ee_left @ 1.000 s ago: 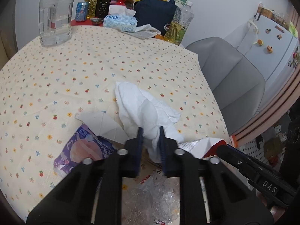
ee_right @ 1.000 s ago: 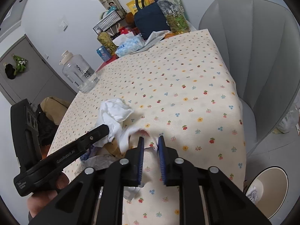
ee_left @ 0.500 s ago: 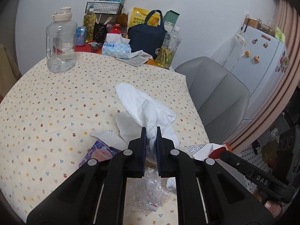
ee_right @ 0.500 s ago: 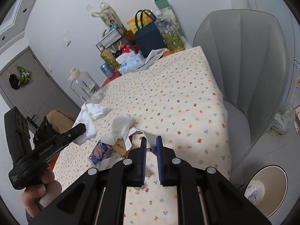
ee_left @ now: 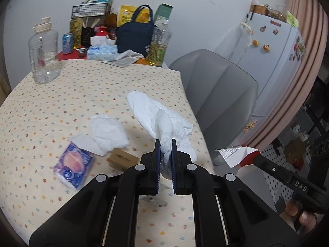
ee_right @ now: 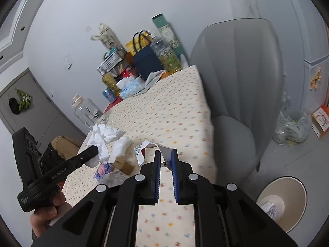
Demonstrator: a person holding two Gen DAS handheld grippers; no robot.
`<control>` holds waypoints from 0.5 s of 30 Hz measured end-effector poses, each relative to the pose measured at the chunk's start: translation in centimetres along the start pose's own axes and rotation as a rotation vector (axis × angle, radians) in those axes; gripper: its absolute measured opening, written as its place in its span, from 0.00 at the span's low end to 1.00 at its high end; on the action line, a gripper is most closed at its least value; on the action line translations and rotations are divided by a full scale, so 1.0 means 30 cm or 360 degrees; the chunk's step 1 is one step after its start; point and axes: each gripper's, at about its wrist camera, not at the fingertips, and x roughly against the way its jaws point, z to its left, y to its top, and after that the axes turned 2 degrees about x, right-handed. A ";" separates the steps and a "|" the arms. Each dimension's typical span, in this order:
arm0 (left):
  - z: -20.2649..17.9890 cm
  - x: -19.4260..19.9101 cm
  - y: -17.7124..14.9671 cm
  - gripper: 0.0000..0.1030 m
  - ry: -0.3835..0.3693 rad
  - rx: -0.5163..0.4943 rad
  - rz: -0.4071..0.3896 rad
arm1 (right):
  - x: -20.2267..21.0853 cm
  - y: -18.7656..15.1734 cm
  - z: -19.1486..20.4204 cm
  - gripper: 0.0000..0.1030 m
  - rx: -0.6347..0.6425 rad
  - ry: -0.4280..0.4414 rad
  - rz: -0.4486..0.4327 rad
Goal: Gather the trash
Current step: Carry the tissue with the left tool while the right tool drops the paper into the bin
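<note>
A crumpled white tissue [ee_left: 160, 123] hangs above the flowered tablecloth [ee_left: 82, 94], with my left gripper [ee_left: 166, 144] shut on its lower end. The right wrist view shows that same tissue [ee_right: 102, 135] at the left gripper's tip [ee_right: 91, 151]. My right gripper [ee_right: 166, 154] is shut on a torn white and red wrapper [ee_right: 148, 147]. In the left wrist view the wrapper [ee_left: 236, 154] is held in the air past the table's right edge. A cream bin [ee_right: 281, 201] stands on the floor at the lower right.
On the cloth lie a second tissue [ee_left: 107, 131], a purple packet [ee_left: 72, 164], a small brown box [ee_left: 123, 158] and clear plastic film [ee_right: 115, 178]. A grey chair [ee_right: 236, 82] stands beside the table. Bottles, a tissue box and a navy bag [ee_left: 135, 35] crowd the far edge.
Both grippers have risen and drawn back from the table. The tissue has come up off the cloth with the left one. The wrapper has come up with the right one.
</note>
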 end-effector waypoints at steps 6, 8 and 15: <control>-0.113 -0.049 -0.039 0.09 -0.0085 -0.0065 0.0052 | 0.099 0.007 -0.103 0.11 -0.0049 -0.0105 -0.0059; -0.149 -0.063 -0.050 0.09 -0.0113 -0.0086 0.0067 | 0.132 0.007 -0.131 0.11 -0.0060 -0.0135 -0.0081; -0.270 -0.111 -0.079 0.09 -0.0188 -0.0156 0.0116 | 0.217 -0.010 -0.256 0.11 -0.0110 -0.0248 -0.0104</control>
